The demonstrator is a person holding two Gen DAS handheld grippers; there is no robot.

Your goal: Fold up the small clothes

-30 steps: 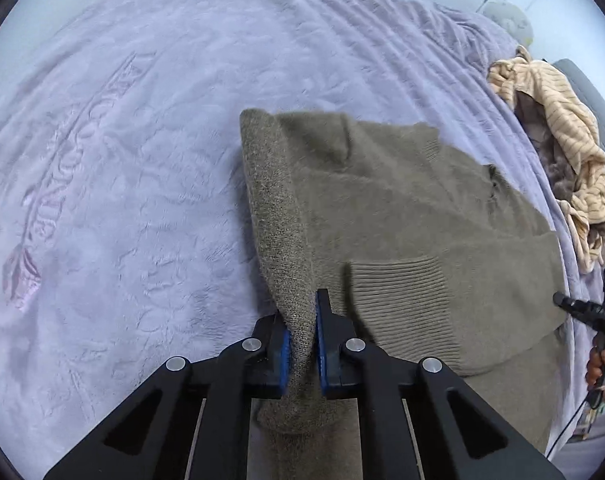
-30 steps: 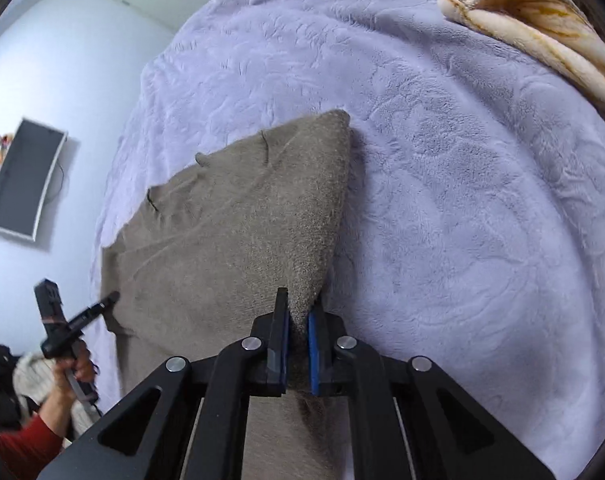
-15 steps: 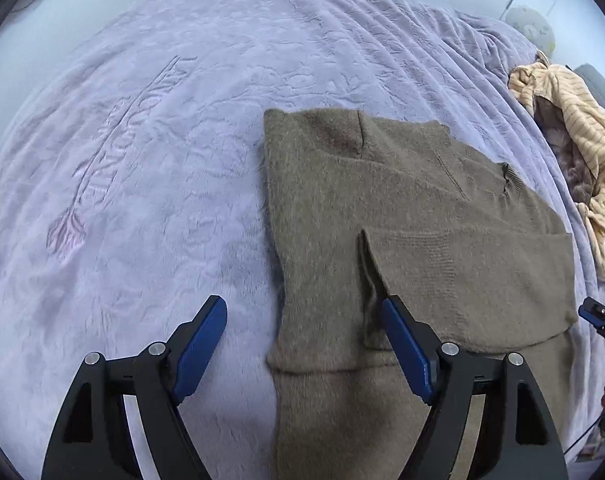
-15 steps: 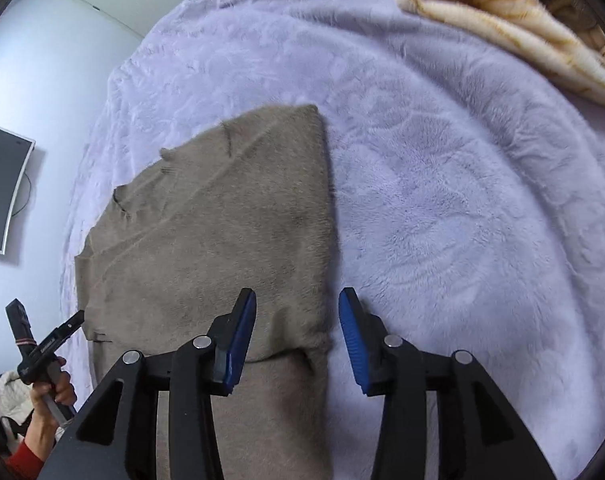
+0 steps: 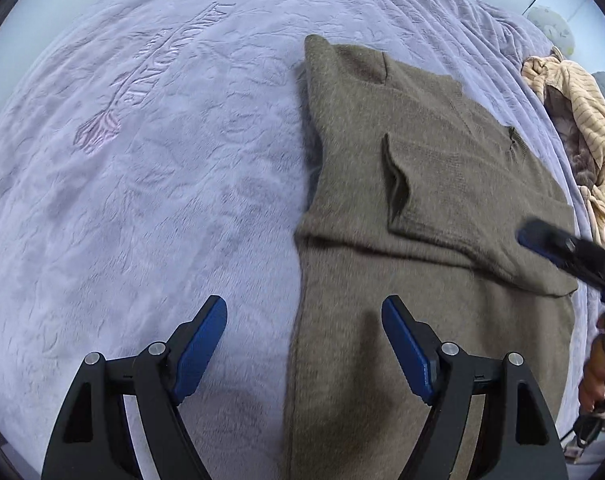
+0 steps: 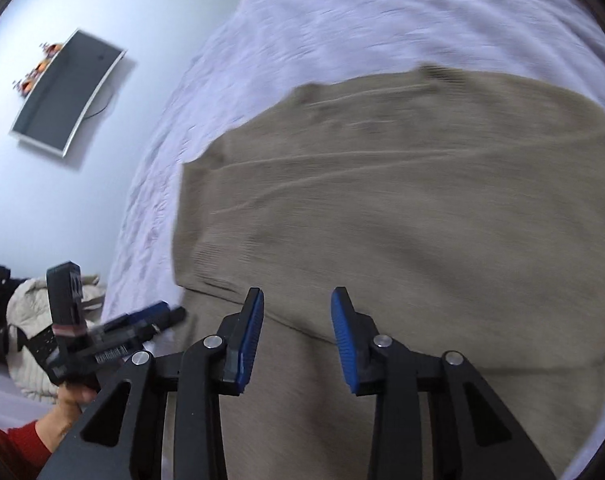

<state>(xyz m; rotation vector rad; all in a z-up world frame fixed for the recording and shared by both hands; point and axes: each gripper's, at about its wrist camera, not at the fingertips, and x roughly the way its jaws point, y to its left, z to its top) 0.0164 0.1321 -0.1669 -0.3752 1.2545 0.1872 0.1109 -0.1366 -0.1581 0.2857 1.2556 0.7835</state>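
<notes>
The left gripper (image 5: 304, 344) is held wide apart above the bed, with nothing pinched; its jaws have just been opened. The left edge of the brown sweater (image 5: 422, 184) is seen under the gap. The right gripper (image 6: 296, 334) is partly apart over the sweater, with nothing pinched, and its jaws have just been closing a little. The sweater is laid flat and folded on the purple blanket (image 5: 142, 160). A striped cloth (image 5: 578, 108) is piled near the far edge.
</notes>
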